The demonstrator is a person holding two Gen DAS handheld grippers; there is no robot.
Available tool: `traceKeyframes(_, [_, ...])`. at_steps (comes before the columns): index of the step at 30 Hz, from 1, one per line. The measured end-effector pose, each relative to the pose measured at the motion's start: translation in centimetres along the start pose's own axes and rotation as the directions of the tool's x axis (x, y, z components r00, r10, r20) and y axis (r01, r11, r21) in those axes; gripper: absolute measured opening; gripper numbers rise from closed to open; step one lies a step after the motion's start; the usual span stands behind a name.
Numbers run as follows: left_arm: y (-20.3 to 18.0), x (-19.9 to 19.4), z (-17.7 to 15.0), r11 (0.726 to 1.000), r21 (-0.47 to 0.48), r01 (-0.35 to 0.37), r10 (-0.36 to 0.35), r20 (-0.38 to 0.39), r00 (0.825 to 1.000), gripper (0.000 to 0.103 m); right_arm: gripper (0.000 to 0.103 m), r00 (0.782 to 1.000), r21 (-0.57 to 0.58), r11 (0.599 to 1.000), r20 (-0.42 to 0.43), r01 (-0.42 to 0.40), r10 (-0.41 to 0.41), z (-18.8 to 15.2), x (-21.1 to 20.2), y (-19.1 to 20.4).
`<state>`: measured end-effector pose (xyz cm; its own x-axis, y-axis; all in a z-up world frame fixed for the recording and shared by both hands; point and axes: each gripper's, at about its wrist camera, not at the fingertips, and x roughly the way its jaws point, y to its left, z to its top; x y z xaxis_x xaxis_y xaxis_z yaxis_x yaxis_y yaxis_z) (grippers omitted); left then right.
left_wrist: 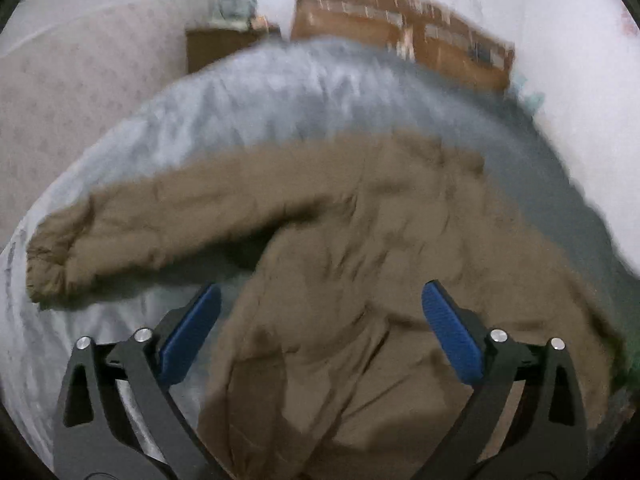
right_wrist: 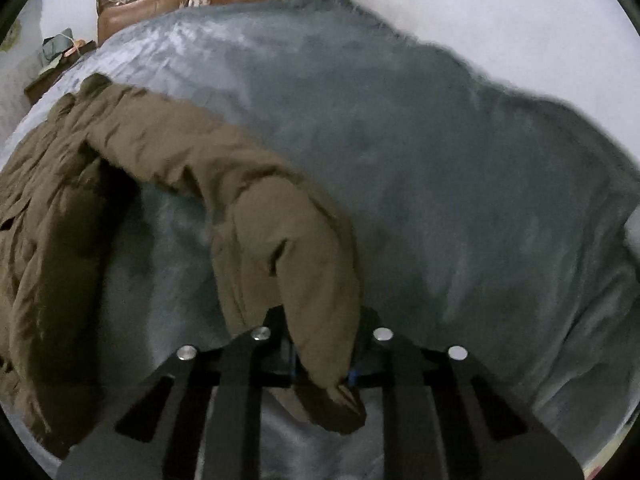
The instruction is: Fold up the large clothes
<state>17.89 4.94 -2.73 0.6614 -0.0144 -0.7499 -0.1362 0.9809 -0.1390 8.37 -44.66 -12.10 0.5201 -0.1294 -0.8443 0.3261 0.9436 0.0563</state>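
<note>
Grey-blue bedding [left_wrist: 248, 92] covers a wide bed that fills most of both views, its fabric soft and slightly shiny. Nearest the left wrist camera, the left gripper [left_wrist: 320, 300] hovers above the bed with its jaws spread wide, and its blue pads [left_wrist: 452, 336] hold nothing. Directly under and between them lies the body of a brown padded jacket [left_wrist: 360, 280], rumpled and spread across the bedding. One sleeve [left_wrist: 132, 232] of the jacket stretches away to the left in that view, flat on the bed, its gathered cuff near the bed's edge. That picture is blurred, so finer detail of the cloth cannot be made out.

In the right wrist view, the right gripper [right_wrist: 322, 360] is pinched tight on the other sleeve [right_wrist: 280, 232], close to its cuff, and the cuff end hangs out below the jaws. From the grip the sleeve arches up and back toward the jacket's body, which is heaped at the left of that view on the bedding.

Farther off, past the head of the bed, stands a brown wooden headboard [left_wrist: 400, 28] against a pale wall [left_wrist: 560, 40]. Beside it sits a low dark bedside cabinet [left_wrist: 216, 46] with some greenish things on top that are too blurred to identify.
</note>
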Motion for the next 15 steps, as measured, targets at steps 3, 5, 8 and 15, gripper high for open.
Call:
traceKeyframes(3, [1.4,0.7,0.5,0.997,-0.013,-0.072,0.072,0.020,0.997,0.093,0.015,0.968,-0.012,0.985,0.190,0.171,-0.165,3.6,-3.2,-1.6])
traceKeyframes(5, [2.7,0.3,0.7,0.996,-0.081,-0.025,0.028,0.039,0.999,0.093,0.016,0.910,-0.037,0.967,0.349,0.251,-0.223,5.4,-6.3,-1.0])
traceKeyframes(8, [3.9,0.0,0.8,0.987,-0.151,0.048,-0.040,0.053,0.998,0.094,0.034,0.821,-0.065,0.937,0.504,0.344,-0.267,6.0,-8.7,0.6])
traceKeyframes(15, [4.5,0.9,0.2,0.986,-0.166,0.007,-0.007,0.002,1.000,0.094,0.089,0.979,0.094,0.981,0.096,0.169,-0.178,0.7,0.4,-2.1])
